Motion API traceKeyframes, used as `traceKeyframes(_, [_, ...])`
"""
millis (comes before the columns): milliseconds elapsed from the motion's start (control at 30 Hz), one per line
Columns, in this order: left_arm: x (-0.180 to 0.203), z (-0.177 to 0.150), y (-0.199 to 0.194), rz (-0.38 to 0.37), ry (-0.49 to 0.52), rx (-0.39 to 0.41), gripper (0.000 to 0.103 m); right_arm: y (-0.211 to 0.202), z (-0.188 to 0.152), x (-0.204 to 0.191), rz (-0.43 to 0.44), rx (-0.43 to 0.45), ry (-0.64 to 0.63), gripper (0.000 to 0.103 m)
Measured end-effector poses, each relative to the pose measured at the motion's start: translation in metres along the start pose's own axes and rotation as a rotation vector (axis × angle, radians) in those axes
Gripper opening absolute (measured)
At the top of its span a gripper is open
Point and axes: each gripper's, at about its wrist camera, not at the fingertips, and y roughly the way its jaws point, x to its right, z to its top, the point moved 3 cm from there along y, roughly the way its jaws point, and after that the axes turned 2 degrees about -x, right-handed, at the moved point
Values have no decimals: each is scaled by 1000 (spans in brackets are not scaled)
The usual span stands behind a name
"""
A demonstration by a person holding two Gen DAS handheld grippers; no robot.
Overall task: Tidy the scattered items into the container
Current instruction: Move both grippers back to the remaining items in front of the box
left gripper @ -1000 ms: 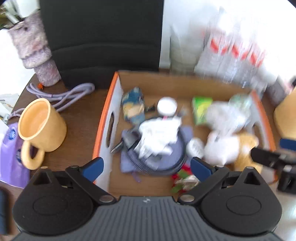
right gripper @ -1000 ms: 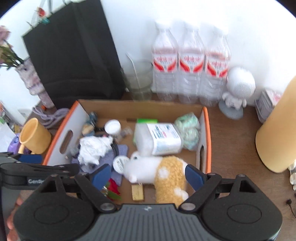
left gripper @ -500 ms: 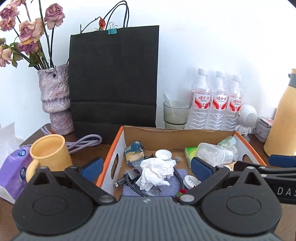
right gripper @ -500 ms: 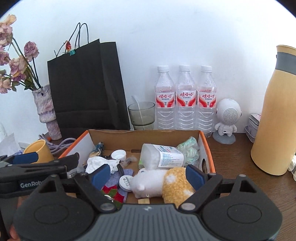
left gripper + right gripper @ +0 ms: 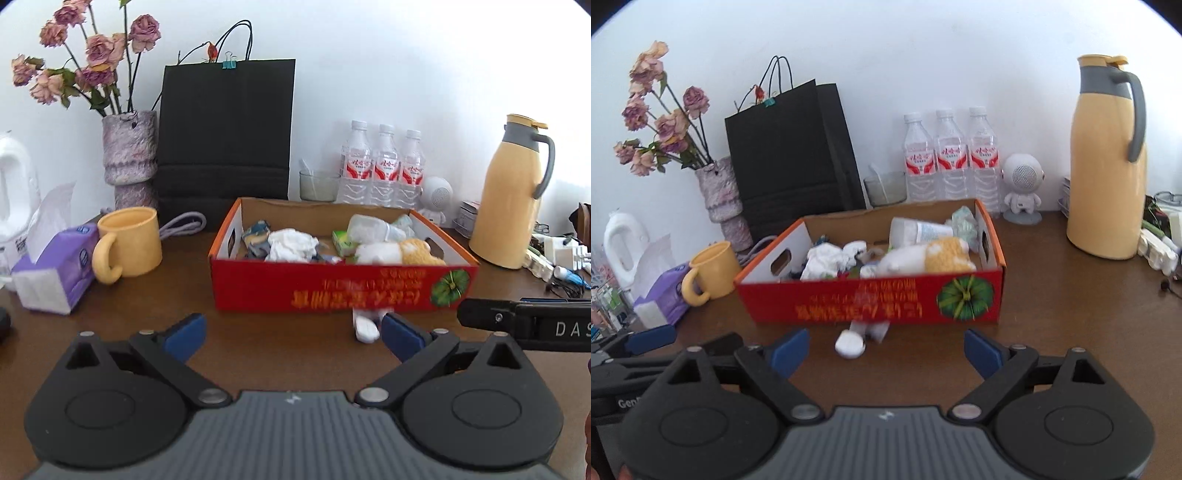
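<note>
- So the one thing sitting outside the container is a small white bottle (image 5: 857, 336), lying on its side on the brown table (image 5: 1071, 332), touching or just about touching the red front wall of the cardboard box (image 5: 871, 302). It's blurry, so I can't make out any label.
- In the right wrist view the bottle is lying ahead of the right gripper (image 5: 886, 349), a bit toward its left finger, not touching either blue pad (image 5: 979, 352). The jaws are standing wide and opening a touch more, with nothing between them.
- In the left wrist view the same bottle (image 5: 365, 325) is showing just beside the right-hand pad of the left gripper (image 5: 293, 334), partly hidden behind it. That gripper is spread wide too, gripping nothing.
- Inside the box, stuff is piling up: a white and yellow plush toy (image 5: 923, 258), a crumpled white tissue (image 5: 291, 243), a clear plastic bottle (image 5: 373, 229) lying flat, a green packet (image 5: 341, 242).
- Left of the box, a yellow mug (image 5: 127, 243) is standing upright with a purple tissue pack (image 5: 55, 273) next to it.
- Behind the box: a black paper bag (image 5: 225, 136), a vase of dried roses (image 5: 127, 155), a glass (image 5: 317, 184), three water bottles (image 5: 384, 166) and a little white robot speaker (image 5: 1021, 188).
- Off to the right, a tall yellow thermos (image 5: 1106, 162) is standing well apart from the box.
</note>
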Motion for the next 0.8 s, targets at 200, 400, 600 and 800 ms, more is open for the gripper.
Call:
traceKeyframes(200, [-5, -65, -41, 4, 127, -97, 103, -60, -74, 16, -53, -62, -36, 91])
traceKeyframes(400, [7, -50, -24, -101, 138, -107, 99, -66, -80, 47, -90, -72, 65, 91])
traceKeyframes(600, [33, -15, 37, -145, 154, -142, 65, -39, -50, 53, -102, -71, 7, 91])
traceKeyframes(800, [60, 11, 114, -173, 128, -214, 55, -7, -25, 52, -77, -71, 4, 91])
